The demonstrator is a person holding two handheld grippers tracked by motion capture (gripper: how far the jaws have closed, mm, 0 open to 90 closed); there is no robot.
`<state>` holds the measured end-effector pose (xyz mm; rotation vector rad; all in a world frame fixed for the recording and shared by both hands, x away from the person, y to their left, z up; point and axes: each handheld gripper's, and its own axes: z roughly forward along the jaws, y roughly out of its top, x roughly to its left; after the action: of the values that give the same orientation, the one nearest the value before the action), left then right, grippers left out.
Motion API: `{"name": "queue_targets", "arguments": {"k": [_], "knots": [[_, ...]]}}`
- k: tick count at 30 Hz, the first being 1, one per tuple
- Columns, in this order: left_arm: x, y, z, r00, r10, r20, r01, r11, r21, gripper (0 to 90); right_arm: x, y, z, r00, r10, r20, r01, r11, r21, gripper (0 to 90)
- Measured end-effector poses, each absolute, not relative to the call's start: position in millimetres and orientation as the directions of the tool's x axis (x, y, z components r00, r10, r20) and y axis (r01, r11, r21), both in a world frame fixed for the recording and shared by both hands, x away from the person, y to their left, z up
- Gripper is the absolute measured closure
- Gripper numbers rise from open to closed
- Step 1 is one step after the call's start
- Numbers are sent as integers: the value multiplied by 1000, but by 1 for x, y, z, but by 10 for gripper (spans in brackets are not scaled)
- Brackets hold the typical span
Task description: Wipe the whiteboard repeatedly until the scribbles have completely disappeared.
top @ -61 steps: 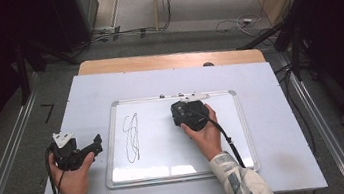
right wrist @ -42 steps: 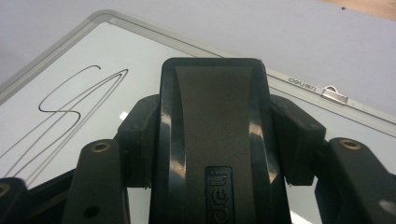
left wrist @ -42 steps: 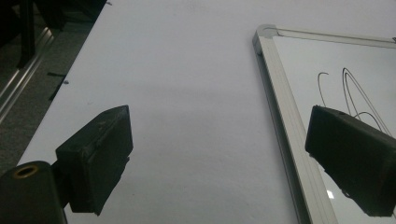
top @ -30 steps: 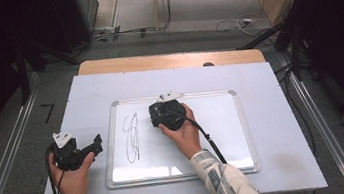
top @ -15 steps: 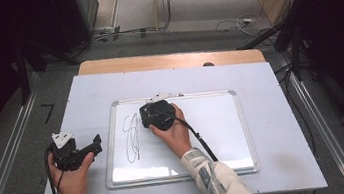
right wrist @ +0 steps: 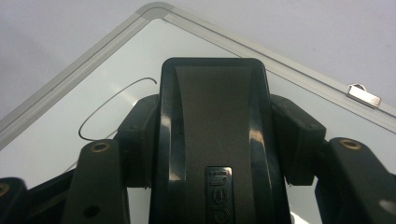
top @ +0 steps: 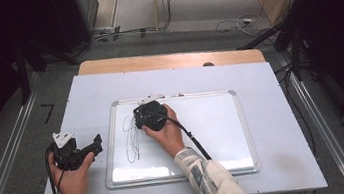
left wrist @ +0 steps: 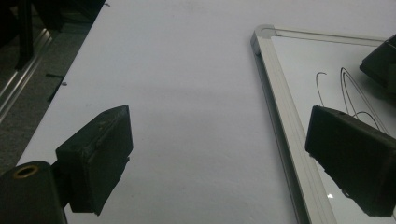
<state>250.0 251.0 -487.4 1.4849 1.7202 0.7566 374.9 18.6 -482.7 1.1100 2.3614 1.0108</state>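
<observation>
A silver-framed whiteboard (top: 214, 126) lies flat on the pale table, with a thin black scribble (top: 131, 137) near its left edge. My right gripper (top: 148, 116) is shut on a black eraser (right wrist: 212, 130), and its fingers (right wrist: 135, 144) press the eraser's sides. It sits low over the board's upper left, just right of the scribble (right wrist: 107, 105). My left gripper (top: 93, 145) rests in a hand on the table left of the board. Its jaws are wide apart, open and holding nothing (left wrist: 224, 140), with the board's frame (left wrist: 280, 116) and scribble (left wrist: 348, 93) beyond them.
The table top (top: 268, 79) is a pale sheet with a wooden strip (top: 170, 59) along its far edge. A small metal clip (right wrist: 364, 95) sits on the board's top frame. Metal rails (top: 3, 169) run along both sides, and cables lie on the floor beyond.
My right gripper, carrying the eraser, has slid left across the board from its upper middle to beside the scribble. The left gripper has stayed put.
</observation>
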Motion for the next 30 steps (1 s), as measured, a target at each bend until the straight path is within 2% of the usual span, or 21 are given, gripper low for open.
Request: {"name": "queue_targets", "arguments": {"k": [30], "knots": [[250, 251, -488, -64, 987, -147, 564, 158, 810, 83, 386, 31, -486, -637, 770, -30, 520, 458, 721, 387]]}}
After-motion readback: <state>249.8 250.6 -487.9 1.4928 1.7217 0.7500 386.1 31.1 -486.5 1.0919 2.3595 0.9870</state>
